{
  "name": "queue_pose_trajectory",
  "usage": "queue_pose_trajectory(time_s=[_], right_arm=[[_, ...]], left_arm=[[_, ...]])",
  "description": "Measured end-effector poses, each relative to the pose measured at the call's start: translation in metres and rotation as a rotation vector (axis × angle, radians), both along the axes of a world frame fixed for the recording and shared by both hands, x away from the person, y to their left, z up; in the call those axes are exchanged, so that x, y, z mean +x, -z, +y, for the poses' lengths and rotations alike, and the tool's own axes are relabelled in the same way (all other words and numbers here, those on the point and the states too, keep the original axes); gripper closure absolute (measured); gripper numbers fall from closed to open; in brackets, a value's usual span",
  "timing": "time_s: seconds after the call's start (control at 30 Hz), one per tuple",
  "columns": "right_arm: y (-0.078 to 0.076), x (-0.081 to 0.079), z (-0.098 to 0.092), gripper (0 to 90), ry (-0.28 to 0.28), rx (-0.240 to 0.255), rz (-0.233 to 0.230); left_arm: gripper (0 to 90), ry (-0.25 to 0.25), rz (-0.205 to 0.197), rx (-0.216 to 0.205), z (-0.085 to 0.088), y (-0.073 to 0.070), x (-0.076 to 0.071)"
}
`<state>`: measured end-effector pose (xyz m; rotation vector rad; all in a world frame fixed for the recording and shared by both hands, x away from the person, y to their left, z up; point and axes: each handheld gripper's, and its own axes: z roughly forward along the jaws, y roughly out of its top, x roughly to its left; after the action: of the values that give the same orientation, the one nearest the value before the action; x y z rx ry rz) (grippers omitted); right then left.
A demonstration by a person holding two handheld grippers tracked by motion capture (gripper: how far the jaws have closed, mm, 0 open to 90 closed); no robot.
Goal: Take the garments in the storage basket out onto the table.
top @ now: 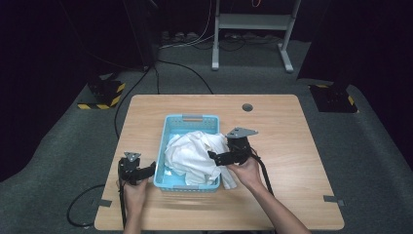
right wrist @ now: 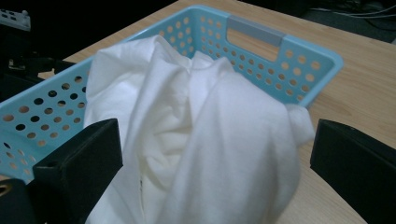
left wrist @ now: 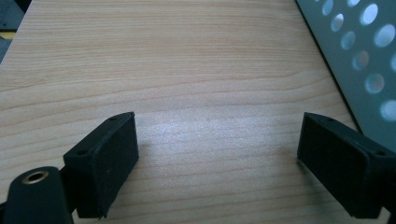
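White cloth (top: 195, 153) heaped in blue basket (top: 190, 118) mid-table (top: 282, 122), spilling over right rim. Right hand-held gripper (top: 217, 158) at that rim; left hand-held gripper (top: 146, 170) beside basket's left wall. Left gripper view: jaws wide, empty, bare table (left wrist: 187, 70). Right gripper view: jaws wide, straddling cloth (right wrist: 201, 140), not clamped.

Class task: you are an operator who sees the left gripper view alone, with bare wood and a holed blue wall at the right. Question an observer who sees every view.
Operator: What is that blue wall?
Observer: A light blue basket in the middle of the table.
Operator: Anything in it?
Observer: A crumpled white cloth, spilling over the rim on the right.
Operator: Where is the right gripper?
Observer: The right gripper is open, its jaws either side of the cloth.
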<state>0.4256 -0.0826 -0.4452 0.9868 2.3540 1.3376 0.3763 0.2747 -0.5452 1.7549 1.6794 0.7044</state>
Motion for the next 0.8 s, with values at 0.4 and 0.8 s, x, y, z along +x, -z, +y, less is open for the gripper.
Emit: queue_pose_trajectory(time_s=[0.4, 0.8], right_arm=[[0.011, 0.007, 0.032, 0.4, -0.011, -0.053, 0.003], [0.023, 0.01, 0.049, 1.8, -0.005, -0.16, -0.002]], left_arm=[[12.7, 0.002, 0.0, 0.0, 0.001, 0.0, 0.0], [12.7, 0.002, 0.0, -0.002, 0.001, 0.0, 0.0]])
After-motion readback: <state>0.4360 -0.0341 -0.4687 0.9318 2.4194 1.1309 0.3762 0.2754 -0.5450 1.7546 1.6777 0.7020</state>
